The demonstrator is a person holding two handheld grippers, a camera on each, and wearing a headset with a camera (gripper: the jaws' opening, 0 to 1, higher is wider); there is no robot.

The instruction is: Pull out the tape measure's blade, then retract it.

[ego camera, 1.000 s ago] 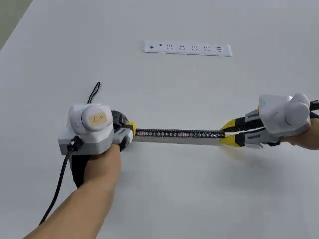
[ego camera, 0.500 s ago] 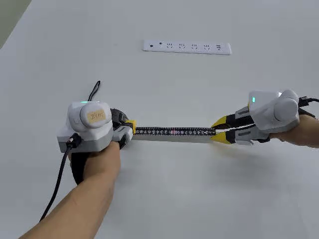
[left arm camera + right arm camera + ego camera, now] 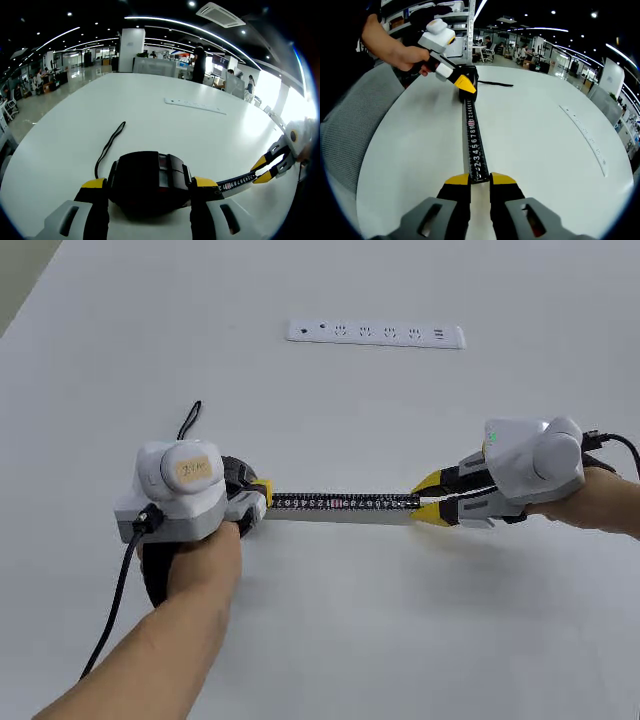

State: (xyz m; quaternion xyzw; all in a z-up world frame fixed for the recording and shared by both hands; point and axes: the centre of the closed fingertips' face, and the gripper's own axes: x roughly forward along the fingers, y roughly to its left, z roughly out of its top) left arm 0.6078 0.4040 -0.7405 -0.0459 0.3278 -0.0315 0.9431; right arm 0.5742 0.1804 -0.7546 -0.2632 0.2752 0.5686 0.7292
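White table (image 3: 330,640) under everything. Your left gripper (image 3: 256,502) is clamped around the black tape measure case (image 3: 147,182), which sits on the table at your left. Your right gripper (image 3: 428,502) pinches the tip of the blade (image 3: 345,505), and the blade runs straight between the two, numbers up. A white power strip (image 3: 376,335) lies well beyond, farther across the table. The case's black strap (image 3: 188,422) trails on the table beyond it.

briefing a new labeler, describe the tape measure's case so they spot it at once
On the white workbench, look near left: the left gripper clamps a squat black case between yellow-tipped jaws. It alone has a numbered blade running out to the right gripper and a thin black strap trailing behind.
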